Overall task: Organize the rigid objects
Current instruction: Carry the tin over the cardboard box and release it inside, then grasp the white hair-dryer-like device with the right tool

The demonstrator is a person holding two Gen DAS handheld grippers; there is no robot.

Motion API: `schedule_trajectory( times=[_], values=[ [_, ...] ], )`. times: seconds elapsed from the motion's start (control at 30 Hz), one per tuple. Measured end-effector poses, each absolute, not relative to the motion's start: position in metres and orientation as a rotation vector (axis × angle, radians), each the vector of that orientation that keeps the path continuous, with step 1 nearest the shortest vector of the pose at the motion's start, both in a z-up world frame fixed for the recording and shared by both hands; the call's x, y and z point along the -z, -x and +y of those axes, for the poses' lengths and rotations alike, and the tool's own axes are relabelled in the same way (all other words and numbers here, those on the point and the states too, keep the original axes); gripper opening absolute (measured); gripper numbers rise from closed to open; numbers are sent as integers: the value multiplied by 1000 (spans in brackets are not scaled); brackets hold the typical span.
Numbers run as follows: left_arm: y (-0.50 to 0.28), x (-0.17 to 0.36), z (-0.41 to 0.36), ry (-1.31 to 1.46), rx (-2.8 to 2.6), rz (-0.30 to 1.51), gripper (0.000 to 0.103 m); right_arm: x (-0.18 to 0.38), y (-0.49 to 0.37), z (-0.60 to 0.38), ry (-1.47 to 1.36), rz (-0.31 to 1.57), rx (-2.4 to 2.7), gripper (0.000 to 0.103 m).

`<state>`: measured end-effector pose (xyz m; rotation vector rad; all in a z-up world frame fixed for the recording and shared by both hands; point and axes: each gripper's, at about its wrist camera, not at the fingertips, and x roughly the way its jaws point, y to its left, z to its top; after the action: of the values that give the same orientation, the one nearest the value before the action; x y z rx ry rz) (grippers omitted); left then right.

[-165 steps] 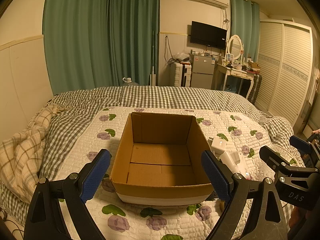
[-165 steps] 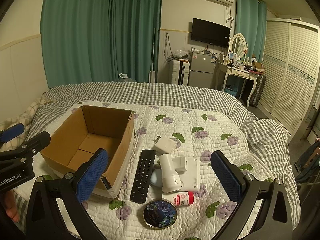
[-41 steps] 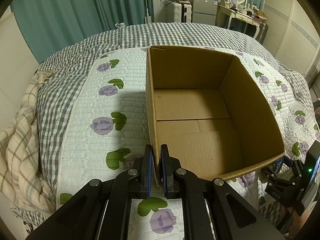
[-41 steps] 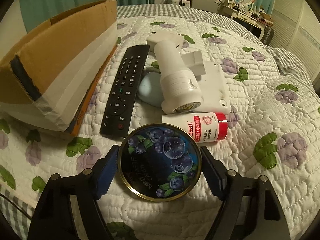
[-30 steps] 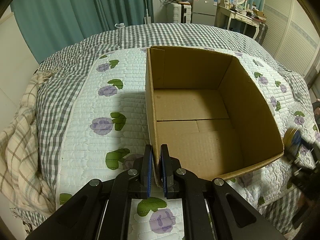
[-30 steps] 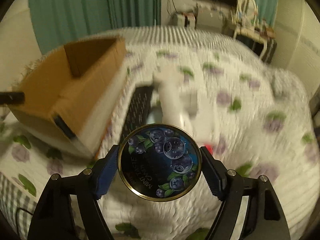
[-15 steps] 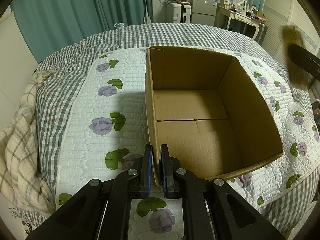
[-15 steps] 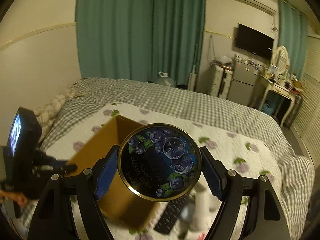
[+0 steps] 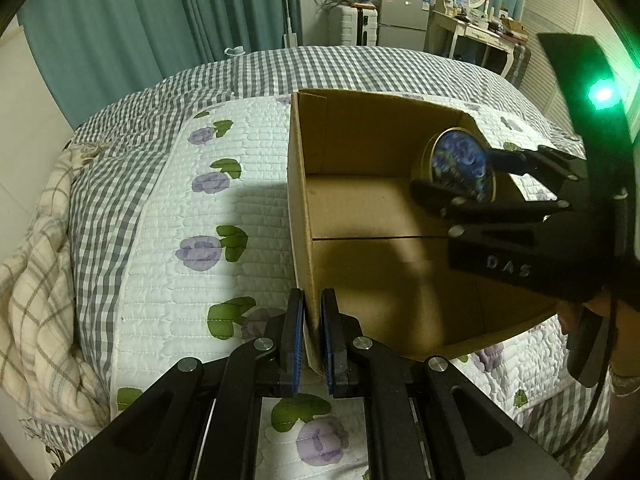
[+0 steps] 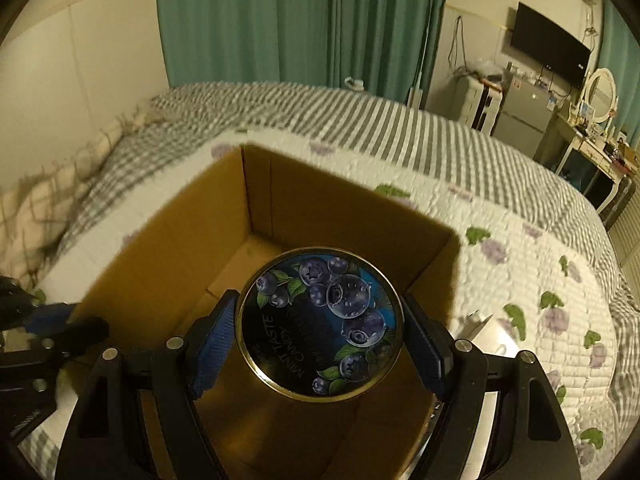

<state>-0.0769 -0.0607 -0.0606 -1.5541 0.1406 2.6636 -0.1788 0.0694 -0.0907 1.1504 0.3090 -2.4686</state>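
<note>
The left claw [image 9: 312, 336] is pinching the near wall of the box [image 9: 380, 208] with its jaws nearly closed on the cardboard, one pad outside and one inside; this is likely bracing the light box so it is not sliding or tipping on the soft quilt [image 9: 224, 216] while things are going in. The right claw [image 10: 320, 328] is gripping the tin [image 10: 320, 322] across its width, jaws spread only as wide as the lid, with the blueberry lid facing the camera. In the right wrist view the tin is sitting dead centre between the pads, blue pads touching its rim at 9 and 3 o'clock, and the open box is lying behind it, stretching toward 11 o'clock. In the left wrist view the tin [image 9: 460, 170] is hanging inside the box mouth at about 2 o'clock, close to the far right wall and clear of the floor. The box floor is showing bare, so this is probably the first item going in; lowering before letting go would be keeping the tin from clattering or rolling.
</note>
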Motion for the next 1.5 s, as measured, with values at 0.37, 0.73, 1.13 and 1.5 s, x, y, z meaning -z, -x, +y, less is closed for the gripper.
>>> schedule_trajectory(
  times=[0.37,0.73,1.13,1.5],
  values=[
    [78,59,-62,1552,-2666,130,8,95,175,79,-1181,322,2457,78],
    [78,61,-61,1565,-2667,114,8,39,143,114,-1041,329,2566,93],
    [79,58,-59,1566,-2687,121,8,-5,110,223,-965,327,2789,103],
    [79,59,-58,1567,-2690,124,8,112,128,265,-1373,227,2682,103]
  ],
)
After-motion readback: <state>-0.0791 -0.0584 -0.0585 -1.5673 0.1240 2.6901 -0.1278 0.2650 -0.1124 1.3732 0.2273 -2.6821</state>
